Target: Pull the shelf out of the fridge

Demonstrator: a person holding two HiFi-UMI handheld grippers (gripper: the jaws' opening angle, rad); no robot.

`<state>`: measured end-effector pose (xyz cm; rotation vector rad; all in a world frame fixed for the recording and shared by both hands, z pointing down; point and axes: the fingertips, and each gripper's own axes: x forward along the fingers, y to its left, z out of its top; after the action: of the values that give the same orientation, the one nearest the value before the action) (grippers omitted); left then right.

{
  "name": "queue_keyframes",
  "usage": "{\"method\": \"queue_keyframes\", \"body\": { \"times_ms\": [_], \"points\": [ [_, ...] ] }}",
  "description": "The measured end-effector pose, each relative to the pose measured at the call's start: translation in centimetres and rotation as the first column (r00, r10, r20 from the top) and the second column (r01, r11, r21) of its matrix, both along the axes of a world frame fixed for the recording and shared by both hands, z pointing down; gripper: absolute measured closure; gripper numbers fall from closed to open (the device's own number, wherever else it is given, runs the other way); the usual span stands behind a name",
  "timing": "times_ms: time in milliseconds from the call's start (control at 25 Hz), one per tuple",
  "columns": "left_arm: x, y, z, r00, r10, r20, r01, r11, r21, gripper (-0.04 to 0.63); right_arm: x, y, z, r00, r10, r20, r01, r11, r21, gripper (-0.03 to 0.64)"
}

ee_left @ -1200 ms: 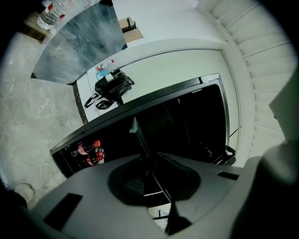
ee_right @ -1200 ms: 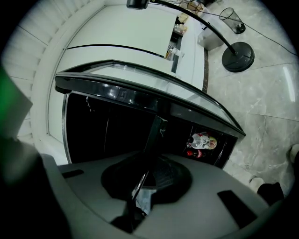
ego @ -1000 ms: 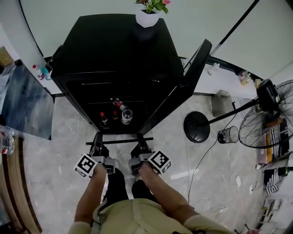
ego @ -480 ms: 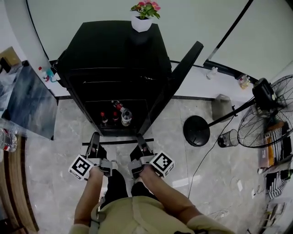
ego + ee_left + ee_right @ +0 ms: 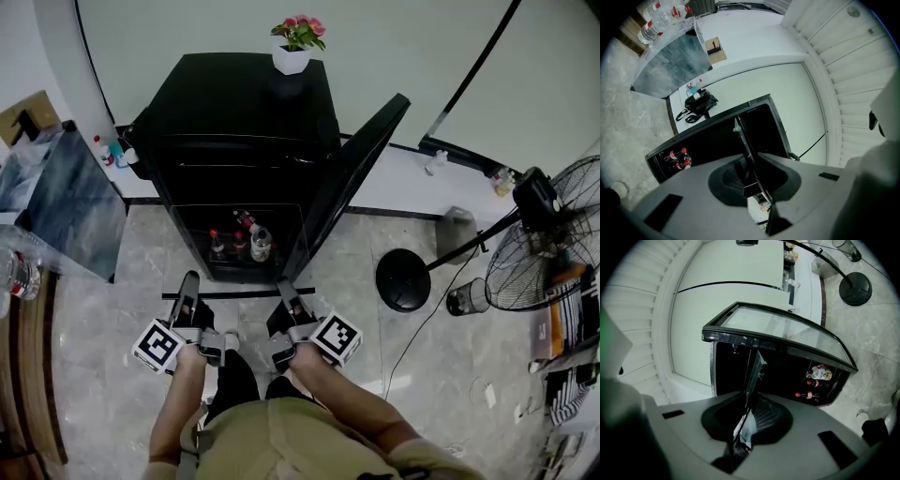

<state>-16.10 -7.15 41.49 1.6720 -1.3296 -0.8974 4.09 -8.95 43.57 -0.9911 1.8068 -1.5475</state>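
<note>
Clearly the thin clear-glass shelf with its dark edge frame (image 5: 234, 293) is already free of the tall black fridge (image 5: 234, 112). It hangs level in front of the fridge's open mouth, spanning from one gripper to the other. The left gripper (image 5: 189, 284) is clamped on the shelf's near edge towards one end, and the right gripper (image 5: 284, 289) on the same edge towards the other. Each gripper view shows the pane edge-on, pinched between the pads. Holding it at two spread points probably keeps the glass from tipping or twisting. Ahead of both grippers, the black fridge door (image 5: 352, 169) stands swung wide, leaving the way clear. Beyond the shelf, small red-capped bottles (image 5: 239, 242) sit low inside the fridge, their labels too small to read. No other writing is legible.
</note>
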Motion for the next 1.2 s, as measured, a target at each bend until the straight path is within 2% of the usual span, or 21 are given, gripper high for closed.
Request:
{"method": "queue_keyframes", "body": {
  "times_ms": [200,680,920,1200],
  "points": [
    [0.5,2.1,-1.5,1.000,-0.023,-0.004,0.023,1.000,0.021,0.532,0.6,1.5,-1.4,0.998,-0.053,-0.044,0.055,0.998,0.027,0.566],
    [2.2,6.4,-4.2,0.999,-0.048,0.003,0.047,0.998,0.050,0.532,2.0,5.0,-4.2,0.992,-0.123,-0.018,0.124,0.990,0.073,0.566],
    [2.7,7.7,-5.4,0.998,-0.058,0.007,0.057,0.996,0.066,0.532,2.4,6.1,-5.3,0.990,-0.137,-0.023,0.139,0.985,0.106,0.565],
    [3.1,8.6,-7.1,0.997,-0.071,0.001,0.070,0.994,0.087,0.532,2.6,6.8,-6.7,0.988,-0.153,0.011,0.150,0.980,0.128,0.564]
  ]
}}
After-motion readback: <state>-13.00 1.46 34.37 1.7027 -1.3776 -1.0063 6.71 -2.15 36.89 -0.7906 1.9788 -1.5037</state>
